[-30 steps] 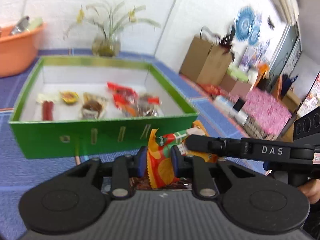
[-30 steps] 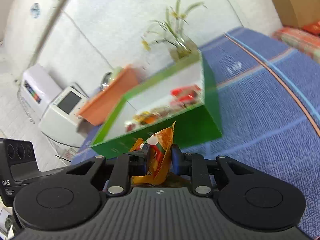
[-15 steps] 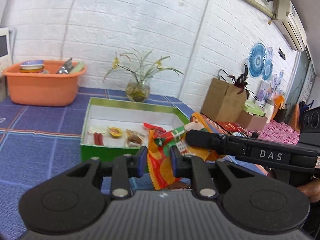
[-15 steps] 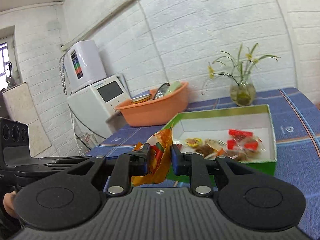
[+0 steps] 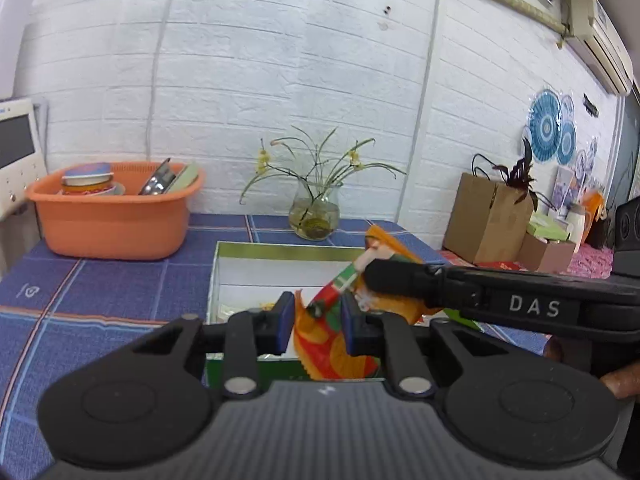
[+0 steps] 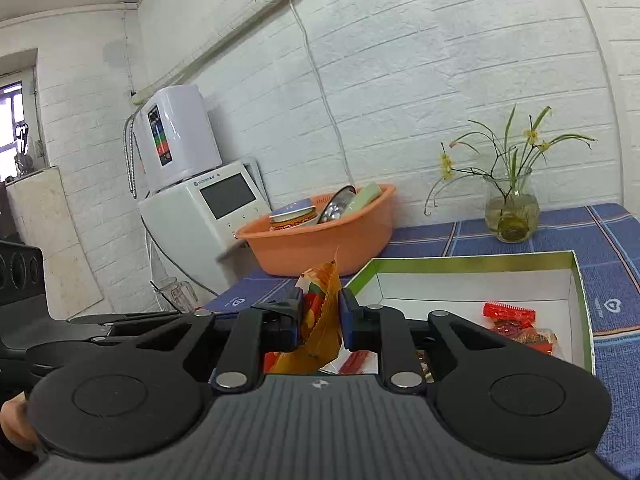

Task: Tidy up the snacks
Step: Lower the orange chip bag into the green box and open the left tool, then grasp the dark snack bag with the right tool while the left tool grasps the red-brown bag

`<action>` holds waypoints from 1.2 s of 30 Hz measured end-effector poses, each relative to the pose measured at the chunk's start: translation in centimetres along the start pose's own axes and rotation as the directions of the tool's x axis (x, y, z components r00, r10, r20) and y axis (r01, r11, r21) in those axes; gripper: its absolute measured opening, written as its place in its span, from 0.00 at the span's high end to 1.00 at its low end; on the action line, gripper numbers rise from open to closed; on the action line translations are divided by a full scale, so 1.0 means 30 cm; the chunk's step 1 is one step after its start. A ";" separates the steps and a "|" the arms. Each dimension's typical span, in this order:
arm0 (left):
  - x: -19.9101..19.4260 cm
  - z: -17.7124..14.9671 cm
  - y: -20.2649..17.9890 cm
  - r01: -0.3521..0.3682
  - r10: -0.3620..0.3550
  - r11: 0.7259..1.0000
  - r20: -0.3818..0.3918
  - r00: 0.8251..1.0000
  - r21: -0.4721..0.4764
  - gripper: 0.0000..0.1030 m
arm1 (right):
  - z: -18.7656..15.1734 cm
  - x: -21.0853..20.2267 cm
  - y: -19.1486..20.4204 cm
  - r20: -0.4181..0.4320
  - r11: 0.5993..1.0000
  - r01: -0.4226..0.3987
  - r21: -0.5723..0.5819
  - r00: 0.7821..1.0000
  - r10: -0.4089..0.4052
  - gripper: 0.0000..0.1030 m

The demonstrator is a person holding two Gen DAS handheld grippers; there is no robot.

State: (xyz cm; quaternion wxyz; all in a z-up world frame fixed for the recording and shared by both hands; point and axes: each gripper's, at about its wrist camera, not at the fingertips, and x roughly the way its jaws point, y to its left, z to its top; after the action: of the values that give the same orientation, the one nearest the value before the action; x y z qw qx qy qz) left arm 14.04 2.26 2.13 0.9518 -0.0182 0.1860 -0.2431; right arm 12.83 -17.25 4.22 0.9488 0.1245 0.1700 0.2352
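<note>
1. Snack packet point(image 5: 334, 344): an orange, red and green foil bag, low in the centre of the left wrist view, held up in the air in front of the green box point(image 5: 212, 280), not yet inside it.
2. Left gripper point(image 5: 316, 322): its jaws are clenched on the packet's lower, crimped end, with the pads pressing the foil.
3. Right gripper point(image 5: 370, 276): it reaches in from the right edge of the left wrist view and takes the packet's upper end. In the right wrist view point(image 6: 320, 314) its jaws are closing with the foil between the pads, which already seem to pinch it.
4. Progress, as I judge it: several small wrapped snacks point(image 6: 510, 314) already lie in the box at the lower right of the right wrist view, so part of the sorting is done. This packet is still to be placed, or perhaps opened first; which is meant I cannot tell.
5. Orientation: in the left wrist view the packet's long axis runs from lower left to upper right, crimped end down by the left jaws.
</note>
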 end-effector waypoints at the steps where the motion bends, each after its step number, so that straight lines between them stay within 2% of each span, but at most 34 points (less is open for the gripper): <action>1: 0.017 -0.001 -0.013 -0.007 0.007 1.000 -0.004 1.000 0.024 0.84 | -0.004 0.002 -0.010 0.003 1.000 0.011 0.002 1.000 -0.011 0.67; 6: 0.152 -0.005 -0.054 0.026 -0.019 0.997 -0.096 0.995 0.076 0.84 | -0.018 0.021 -0.084 0.009 0.994 0.096 0.043 0.995 -0.096 0.67; 9: 0.236 -0.012 -0.044 0.020 -0.012 0.999 -0.144 0.990 0.048 0.84 | -0.024 0.044 -0.163 0.011 0.982 0.138 0.132 0.990 -0.141 0.68; 14: 0.290 -0.052 -0.015 0.004 -0.004 1.000 -0.181 0.983 -0.003 0.84 | -0.055 0.073 -0.316 -0.002 0.913 0.209 0.351 0.975 -0.223 0.68; 16: 0.287 -0.063 -0.014 0.004 -0.005 1.000 -0.183 0.983 -0.005 0.83 | -0.074 0.083 -0.355 -0.010 0.888 0.220 0.405 0.972 -0.237 0.53; 18: 0.275 -0.061 -0.014 -0.002 0.003 1.000 -0.181 0.983 0.006 0.66 | -0.084 0.082 -0.370 -0.017 0.874 0.219 0.434 0.972 -0.235 0.38; 19: 0.264 -0.061 -0.015 -0.003 0.006 1.000 -0.173 0.985 0.016 0.54 | -0.081 0.072 -0.365 -0.004 0.881 0.195 0.432 0.977 -0.215 0.21; 21: 0.231 -0.054 -0.020 -0.008 0.014 0.999 -0.150 0.989 0.037 0.51 | -0.064 0.036 -0.334 0.022 0.894 0.195 0.403 0.975 -0.223 0.00; 23: 0.189 -0.052 -0.020 -0.003 0.009 0.999 -0.146 0.989 0.042 0.49 | -0.049 -0.010 -0.289 0.047 0.916 0.235 0.325 0.963 -0.264 0.00; 26: 0.126 -0.063 -0.018 0.042 -0.036 0.999 -0.158 0.987 0.031 0.45 | -0.049 -0.093 -0.216 0.059 0.965 0.215 0.153 0.972 -0.226 0.00; 28: 0.100 -0.080 -0.018 0.080 -0.075 0.997 -0.189 0.979 0.014 0.44 | -0.070 -0.155 -0.178 0.034 0.979 0.183 0.087 0.982 -0.187 0.00; 31: 0.097 -0.104 -0.024 0.136 -0.140 0.990 -0.234 0.962 -0.034 0.44 | -0.123 -0.240 -0.146 -0.007 0.983 0.165 0.084 0.986 -0.165 0.00; 34: 0.139 -0.132 -0.053 0.192 -0.198 0.980 -0.312 0.929 -0.050 0.42 | -0.177 -0.304 -0.148 -0.051 0.966 0.213 0.147 0.977 -0.207 0.00; 36: 0.175 -0.158 -0.077 0.195 -0.195 0.980 -0.377 0.905 -0.039 0.42 | -0.214 -0.334 -0.162 -0.116 0.930 0.293 0.223 0.955 -0.273 0.00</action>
State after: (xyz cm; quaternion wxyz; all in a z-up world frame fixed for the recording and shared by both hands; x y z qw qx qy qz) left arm 15.54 -1.99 -3.79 0.8688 0.0103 0.3636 -0.3360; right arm 4.02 -25.33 -0.52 0.9431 0.2016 0.2524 0.0788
